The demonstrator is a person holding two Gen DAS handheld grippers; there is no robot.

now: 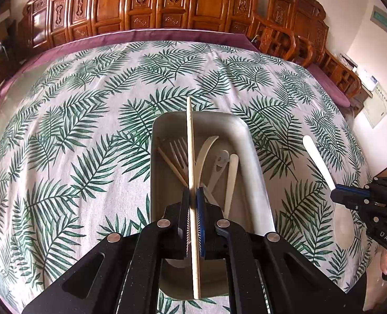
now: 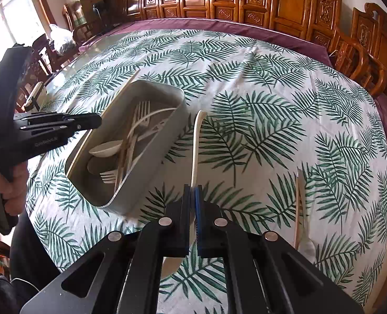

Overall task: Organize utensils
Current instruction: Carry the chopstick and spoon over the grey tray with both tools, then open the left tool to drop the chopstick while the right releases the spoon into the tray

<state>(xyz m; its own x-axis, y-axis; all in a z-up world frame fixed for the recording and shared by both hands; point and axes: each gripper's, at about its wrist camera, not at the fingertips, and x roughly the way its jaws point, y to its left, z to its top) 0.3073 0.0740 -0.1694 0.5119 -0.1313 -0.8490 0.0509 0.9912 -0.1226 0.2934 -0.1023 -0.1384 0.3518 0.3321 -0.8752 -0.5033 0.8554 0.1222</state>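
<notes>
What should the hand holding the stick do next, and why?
Probably lower it and let go. The left gripper is shut on the chopstick, which hangs lengthwise right over the tray where forks and other utensils already lie, so a small drop should land it inside.

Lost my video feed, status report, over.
Left gripper shut on chopstick over tray. Right gripper shut on spoon. Path clear.
</notes>
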